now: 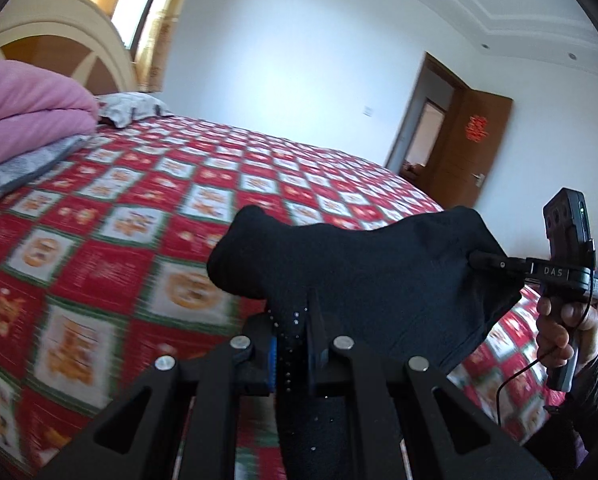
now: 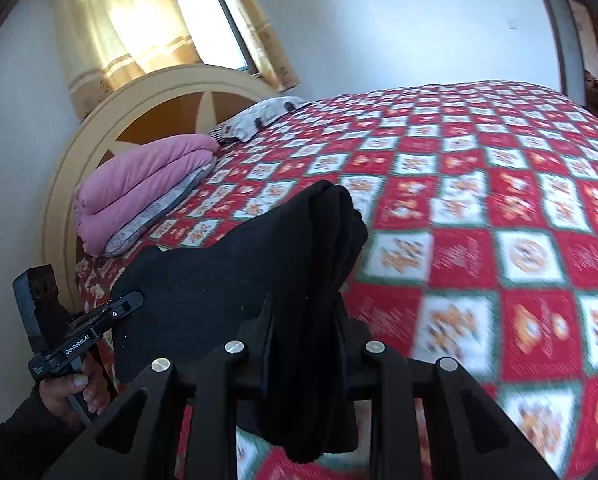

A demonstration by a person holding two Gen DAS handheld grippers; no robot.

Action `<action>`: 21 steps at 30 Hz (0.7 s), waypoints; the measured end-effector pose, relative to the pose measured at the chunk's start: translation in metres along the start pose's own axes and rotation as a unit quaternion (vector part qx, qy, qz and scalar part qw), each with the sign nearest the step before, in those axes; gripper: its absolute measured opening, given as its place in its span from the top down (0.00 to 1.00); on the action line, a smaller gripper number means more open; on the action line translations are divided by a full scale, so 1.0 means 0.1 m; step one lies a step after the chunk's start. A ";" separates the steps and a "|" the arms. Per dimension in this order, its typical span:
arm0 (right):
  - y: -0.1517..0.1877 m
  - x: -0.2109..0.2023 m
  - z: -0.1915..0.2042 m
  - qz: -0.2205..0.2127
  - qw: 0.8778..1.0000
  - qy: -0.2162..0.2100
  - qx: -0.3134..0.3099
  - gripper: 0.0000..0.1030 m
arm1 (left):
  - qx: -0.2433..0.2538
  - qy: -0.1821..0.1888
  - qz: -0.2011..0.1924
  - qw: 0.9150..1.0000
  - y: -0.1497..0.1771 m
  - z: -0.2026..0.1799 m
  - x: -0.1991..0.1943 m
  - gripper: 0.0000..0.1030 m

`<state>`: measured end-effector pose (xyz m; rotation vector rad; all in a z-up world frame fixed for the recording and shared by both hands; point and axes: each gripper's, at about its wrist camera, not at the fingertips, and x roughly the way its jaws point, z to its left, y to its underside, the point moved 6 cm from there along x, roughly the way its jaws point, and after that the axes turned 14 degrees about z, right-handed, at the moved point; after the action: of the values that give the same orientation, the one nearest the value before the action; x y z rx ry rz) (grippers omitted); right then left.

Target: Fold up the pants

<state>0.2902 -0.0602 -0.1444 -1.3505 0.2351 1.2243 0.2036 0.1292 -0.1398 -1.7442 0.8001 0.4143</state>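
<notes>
- Left wrist view: the left gripper (image 1: 299, 320) is clenched on a bunched edge of the black pants (image 1: 371, 272), its two fingers pressed together with the cloth pinched between them.
- The pants hang in the air above the near edge of the bed (image 1: 147, 216), stretched across to the right gripper (image 1: 479, 260) at the right of the view.
- The right gripper's tip is buried in the far corner of the cloth, grasping it; the person's right hand (image 1: 559, 328) wraps its handle, with a thin cable hanging down.
- On the far left of the bed lies a folded pink quilt (image 1: 31, 116) on a grey blanket, and a patterned pillow (image 1: 131, 106) just beyond.
- An open brown door (image 1: 471, 144) stands in the far right wall.
- Right wrist view: the right gripper (image 2: 307, 320) is clenched on a thick fold of the pants (image 2: 219, 272), which drapes down between its fingers.
- The cloth stretches left to the left gripper (image 2: 133, 300), whose tip grips the pants' edge; the left hand (image 2: 75, 392) holds the handle.
- The pants are held above the red checked bed (image 2: 499, 200).
- The pink quilt (image 2: 147, 184) sits at the far left by the curved headboard (image 2: 99, 128), with a curtained window (image 2: 203, 20) behind.
</notes>
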 end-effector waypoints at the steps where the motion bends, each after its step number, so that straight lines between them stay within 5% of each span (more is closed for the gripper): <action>1: -0.09 0.09 0.05 0.004 1.000 -0.006 -0.005 0.76 | -0.004 -0.003 -0.001 1.000 -0.03 0.06 0.00 0.89; 8: -0.57 0.61 0.23 0.018 1.000 -0.018 -0.009 0.76 | -0.029 -0.015 0.010 0.999 -0.34 0.53 0.22 0.89; 14: -0.72 1.05 0.11 0.057 0.998 -0.005 0.010 0.76 | -0.033 -0.037 0.039 0.998 -0.28 0.68 0.50 0.87; 16: -0.70 1.21 0.01 0.074 0.997 -0.008 0.026 0.75 | -0.034 -0.066 0.054 0.996 -0.23 0.74 0.60 0.76; 18: -0.68 1.33 -0.11 0.085 0.995 -0.007 0.044 0.71 | -0.041 -0.093 0.064 0.993 -0.16 0.82 0.68 0.48; 21: -0.65 1.42 -0.33 0.091 0.991 -0.019 0.096 0.58 | -0.052 -0.104 0.059 0.991 -0.07 0.90 0.67 0.32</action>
<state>0.4161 0.0031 -0.2206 -1.1560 0.4456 1.3412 0.2666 0.1946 -0.2062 -1.7198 0.7432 0.7173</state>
